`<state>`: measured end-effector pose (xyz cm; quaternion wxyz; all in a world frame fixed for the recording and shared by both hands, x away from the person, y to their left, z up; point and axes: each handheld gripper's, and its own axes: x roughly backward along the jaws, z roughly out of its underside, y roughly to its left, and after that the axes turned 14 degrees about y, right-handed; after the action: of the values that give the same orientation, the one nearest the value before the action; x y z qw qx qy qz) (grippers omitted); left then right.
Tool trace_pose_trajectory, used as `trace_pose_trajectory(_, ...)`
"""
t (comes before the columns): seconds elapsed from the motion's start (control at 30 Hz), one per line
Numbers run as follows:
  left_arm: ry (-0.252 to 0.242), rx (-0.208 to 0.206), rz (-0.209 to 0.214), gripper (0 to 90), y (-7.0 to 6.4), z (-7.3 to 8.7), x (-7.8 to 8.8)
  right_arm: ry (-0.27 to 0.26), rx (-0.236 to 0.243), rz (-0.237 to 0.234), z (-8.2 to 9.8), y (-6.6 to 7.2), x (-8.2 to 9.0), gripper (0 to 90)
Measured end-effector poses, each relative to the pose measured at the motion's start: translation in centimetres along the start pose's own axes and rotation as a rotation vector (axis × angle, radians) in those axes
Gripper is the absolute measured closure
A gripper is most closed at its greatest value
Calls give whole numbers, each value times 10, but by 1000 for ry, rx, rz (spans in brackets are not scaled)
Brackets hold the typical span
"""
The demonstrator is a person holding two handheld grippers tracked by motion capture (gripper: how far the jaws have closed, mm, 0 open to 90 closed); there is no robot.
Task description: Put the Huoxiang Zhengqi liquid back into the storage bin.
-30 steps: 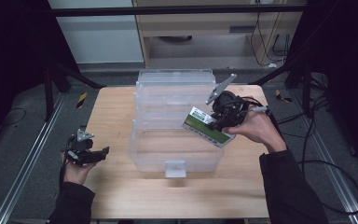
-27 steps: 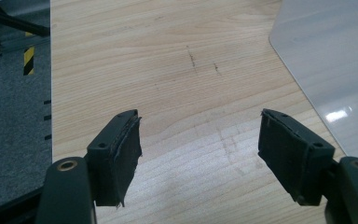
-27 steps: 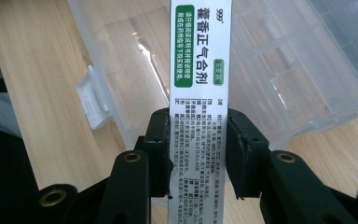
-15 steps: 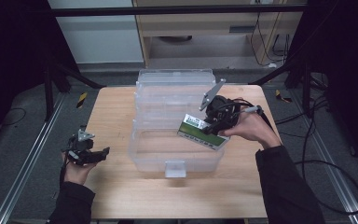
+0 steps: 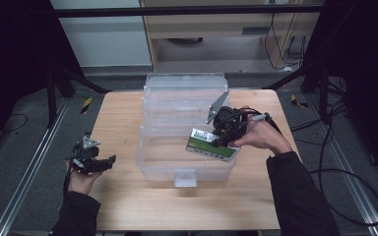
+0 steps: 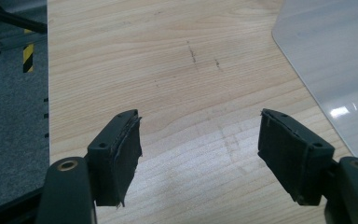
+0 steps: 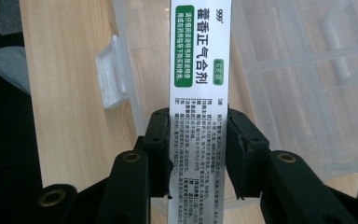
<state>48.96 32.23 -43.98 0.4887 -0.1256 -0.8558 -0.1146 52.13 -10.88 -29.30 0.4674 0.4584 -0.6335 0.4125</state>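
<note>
A pale wooden table (image 5: pixel 128 196) with fine grain is carrying a clear plastic storage box (image 5: pixel 167 157), its hinged lid lying open behind it and a small white latch (image 7: pixel 109 77) sitting at its front wall. Over the box's front right part, a slim white medicine carton (image 7: pixel 199 93) with a green label and dense black print is hanging, tilted in the high view (image 5: pixel 212 146). The right gripper (image 7: pixel 198 149) is clamping the carton, both black pads pressing its long sides near one end. Whether the carton is touching the box floor is hard to judge. The left gripper (image 6: pixel 198 154), at the table's left edge, is standing wide with nothing between its frayed rubber pads (image 6: pixel 126 154).
</note>
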Motion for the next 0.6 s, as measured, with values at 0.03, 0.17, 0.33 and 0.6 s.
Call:
trace_pose_trajectory(0.03,1,0,-1,289,0,0,0,2,5,0,0,0,-1,642)
trace_pose_trajectory(0.17,0,1,2,288,1,0,0,24,37,-7,-4,2,-9,641)
trace_pose_trajectory(0.33,2,0,0,288,1,0,-1,68,84,2,-8,3,-21,642)
trace_pose_trajectory(0.6,6,2,-2,288,1,0,-2,94,107,-14,-8,0,-37,642)
